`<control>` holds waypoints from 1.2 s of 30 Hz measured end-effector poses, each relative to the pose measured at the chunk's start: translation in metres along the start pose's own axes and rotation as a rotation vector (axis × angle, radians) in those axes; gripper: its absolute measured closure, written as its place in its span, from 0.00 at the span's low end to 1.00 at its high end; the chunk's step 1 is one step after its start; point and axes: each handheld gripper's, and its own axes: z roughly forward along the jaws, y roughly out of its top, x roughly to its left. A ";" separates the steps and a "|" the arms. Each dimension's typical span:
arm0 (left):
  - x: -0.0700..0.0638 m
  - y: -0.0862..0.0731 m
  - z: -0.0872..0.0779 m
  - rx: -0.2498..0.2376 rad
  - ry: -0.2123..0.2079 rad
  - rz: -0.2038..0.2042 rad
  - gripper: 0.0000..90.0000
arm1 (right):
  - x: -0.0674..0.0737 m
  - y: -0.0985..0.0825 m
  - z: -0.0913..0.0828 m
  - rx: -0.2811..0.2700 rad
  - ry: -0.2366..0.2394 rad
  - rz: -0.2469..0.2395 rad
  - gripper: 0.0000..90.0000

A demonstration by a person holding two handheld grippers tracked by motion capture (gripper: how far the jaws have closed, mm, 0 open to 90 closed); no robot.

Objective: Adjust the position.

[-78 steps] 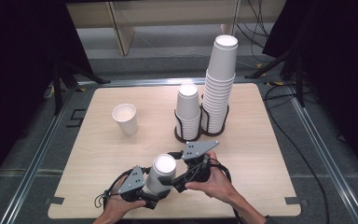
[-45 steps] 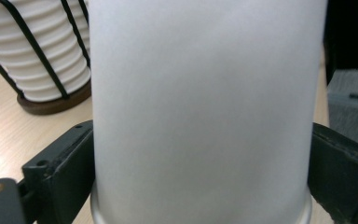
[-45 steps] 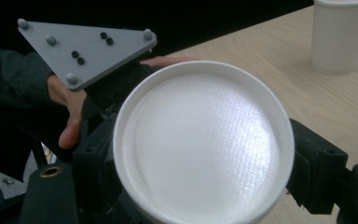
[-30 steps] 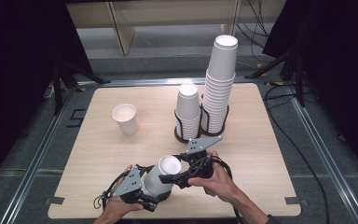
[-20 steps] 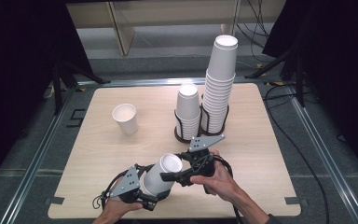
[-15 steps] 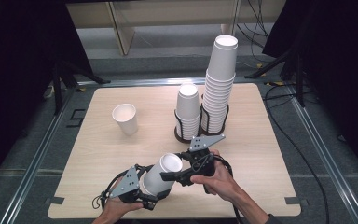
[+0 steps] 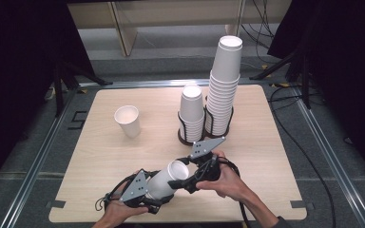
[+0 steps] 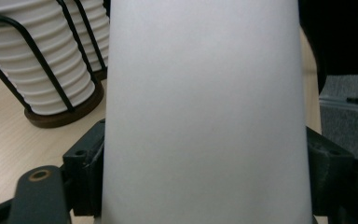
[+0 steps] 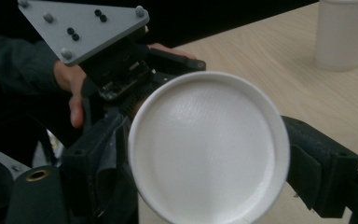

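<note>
- The left hand-held gripper (image 7: 158, 190) has just been closing and pinches the body of a white paper cup (image 7: 167, 178), low over the desk (image 7: 100, 156) at 6 o'clock.
- The right hand-held gripper (image 7: 183, 183) clamps the cup's rim.
- At 12 o'clock, cup stacks (image 7: 224, 85) stand in a wire holder (image 7: 204, 135).

The high view looks down from the person's side; both gripper views sit very close, sharing the white cup (image 7: 167, 178) with it.
</note>
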 end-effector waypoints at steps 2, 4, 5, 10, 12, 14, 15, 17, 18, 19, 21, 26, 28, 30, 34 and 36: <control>0.000 0.000 0.001 0.027 -0.002 0.012 0.23 | 0.003 0.002 -0.002 0.043 -0.044 -0.052 0.20; 0.000 0.000 0.001 0.055 -0.001 0.029 0.23 | 0.006 0.005 -0.005 0.090 -0.076 -0.106 0.20; 0.000 0.000 0.002 0.072 -0.011 0.026 0.22 | 0.008 0.006 -0.005 0.103 -0.082 -0.122 0.20; -0.001 -0.001 0.005 0.126 -0.007 0.056 0.23 | 0.016 0.008 -0.004 0.205 -0.130 -0.227 0.20; -0.001 -0.001 0.004 0.152 -0.010 0.069 0.23 | 0.018 0.008 -0.001 0.235 -0.129 -0.237 0.21; -0.001 -0.001 0.005 0.165 -0.011 0.078 0.23 | 0.020 0.008 0.001 0.264 -0.142 -0.260 0.21; -0.001 0.000 0.005 0.178 -0.014 0.084 0.22 | 0.020 0.007 0.003 0.277 -0.144 -0.270 0.21; -0.002 0.000 0.005 0.195 -0.008 0.102 0.23 | 0.022 0.007 0.006 0.304 -0.156 -0.297 0.21; -0.003 0.000 0.006 0.195 -0.022 0.099 0.23 | 0.023 0.006 0.007 0.318 -0.154 -0.296 0.21; -0.003 0.001 0.006 0.205 -0.026 0.107 0.22 | 0.024 0.006 0.009 0.333 -0.157 -0.304 0.22; -0.003 0.003 0.005 0.246 -0.033 0.156 0.23 | 0.025 0.006 0.012 0.362 -0.156 -0.329 0.22; -0.007 0.003 0.006 0.274 -0.044 0.174 0.23 | 0.030 0.005 0.021 0.436 -0.144 -0.374 0.24; -0.006 0.003 0.007 0.292 -0.040 0.207 0.23 | 0.030 0.005 0.024 0.469 -0.145 -0.387 0.24; -0.009 0.002 0.008 0.286 -0.050 0.192 0.23 | 0.030 0.004 0.028 0.492 -0.138 -0.394 0.24; -0.010 0.003 0.007 0.328 -0.059 0.220 0.23 | 0.030 0.001 0.033 0.534 -0.122 -0.408 0.24; -0.010 0.003 0.009 0.321 -0.067 0.234 0.23 | 0.029 0.000 0.036 0.551 -0.121 -0.428 0.24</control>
